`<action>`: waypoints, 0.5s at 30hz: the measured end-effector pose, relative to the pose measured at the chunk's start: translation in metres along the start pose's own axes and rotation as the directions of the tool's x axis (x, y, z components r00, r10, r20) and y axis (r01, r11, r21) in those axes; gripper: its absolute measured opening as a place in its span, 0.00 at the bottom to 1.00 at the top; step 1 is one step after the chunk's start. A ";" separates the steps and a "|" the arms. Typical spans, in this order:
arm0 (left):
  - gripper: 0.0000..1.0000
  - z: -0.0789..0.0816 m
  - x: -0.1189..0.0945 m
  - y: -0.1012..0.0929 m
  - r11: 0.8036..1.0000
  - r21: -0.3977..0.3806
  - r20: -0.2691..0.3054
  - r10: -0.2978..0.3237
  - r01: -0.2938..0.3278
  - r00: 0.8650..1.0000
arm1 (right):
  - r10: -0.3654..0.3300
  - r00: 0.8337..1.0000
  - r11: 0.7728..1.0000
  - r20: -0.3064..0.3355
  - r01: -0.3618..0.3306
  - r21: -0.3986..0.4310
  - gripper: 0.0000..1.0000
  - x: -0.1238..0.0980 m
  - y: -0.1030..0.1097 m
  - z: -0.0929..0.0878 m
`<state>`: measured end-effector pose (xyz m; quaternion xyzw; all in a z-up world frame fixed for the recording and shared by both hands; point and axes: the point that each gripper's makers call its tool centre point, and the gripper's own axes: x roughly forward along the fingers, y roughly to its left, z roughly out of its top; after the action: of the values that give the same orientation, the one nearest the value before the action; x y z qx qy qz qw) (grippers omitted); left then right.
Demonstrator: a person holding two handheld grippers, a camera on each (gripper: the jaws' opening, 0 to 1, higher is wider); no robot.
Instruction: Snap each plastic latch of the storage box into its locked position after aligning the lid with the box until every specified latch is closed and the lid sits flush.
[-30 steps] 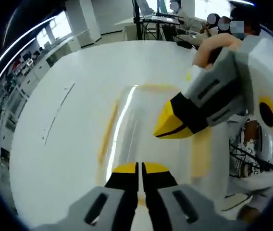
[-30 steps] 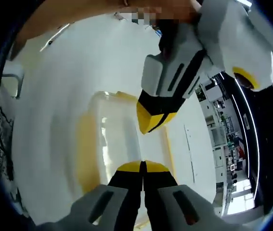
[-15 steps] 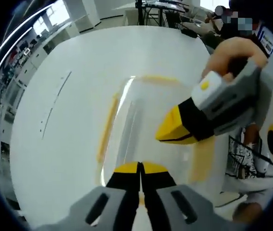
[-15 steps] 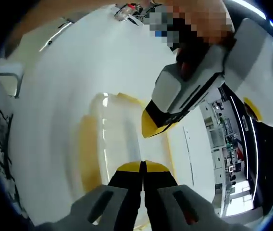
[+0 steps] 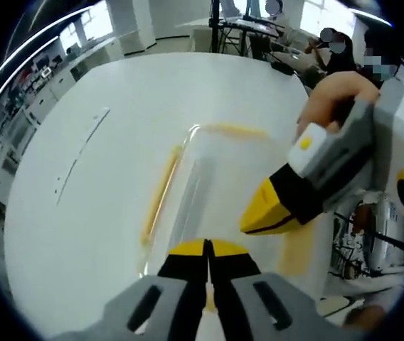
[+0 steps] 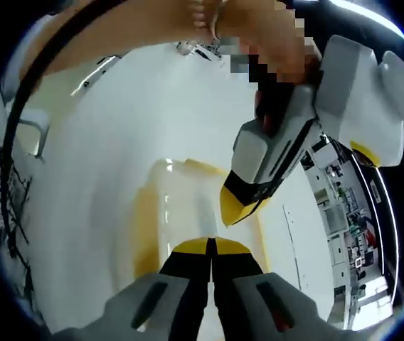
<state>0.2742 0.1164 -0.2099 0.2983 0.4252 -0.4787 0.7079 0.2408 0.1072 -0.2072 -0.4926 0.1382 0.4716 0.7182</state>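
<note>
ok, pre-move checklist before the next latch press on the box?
1. Left gripper jaws shut for pressing: ok.
2. Right gripper jaws shut: ok.
3. Both tips over the storage box: ok.
4. Lid flush on the box: cannot tell, clear plastic and blur.
5. Yellow latch along the box's long side snapped down: cannot tell.
6. Box sits on the white table with bare surface around it: ok.

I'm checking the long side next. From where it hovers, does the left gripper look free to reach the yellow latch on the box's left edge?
Probably yes. The left gripper, jaws shut, sits over the box lid, and the long yellow latch lies beside it with bare table around. The right gripper is on the opposite side.
</note>
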 end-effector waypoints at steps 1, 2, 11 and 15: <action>0.00 0.000 0.001 -0.001 1.000 0.011 -0.020 0.005 -0.005 1.000 | 0.001 1.000 1.000 -0.003 -0.001 0.008 0.00 -0.002 0.001 -0.002; 0.00 0.000 0.001 -0.002 1.000 0.014 -0.024 0.007 -0.007 1.000 | 0.000 1.000 1.000 -0.002 0.000 0.017 0.00 -0.005 0.003 -0.003; 0.00 0.000 0.002 -0.001 1.000 0.012 -0.048 -0.005 0.005 0.999 | -0.122 0.991 0.993 0.055 0.122 0.003 0.00 -0.011 0.008 0.002; 0.00 0.000 0.002 0.000 1.000 0.023 -0.084 0.016 -0.014 0.996 | -0.201 0.975 0.979 0.092 0.201 0.010 0.00 -0.019 0.011 0.008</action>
<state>0.2741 0.1158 -0.2115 0.3292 0.4470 -0.4650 0.6896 0.2204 0.1050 -0.1970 -0.4814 0.0545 0.4186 0.7682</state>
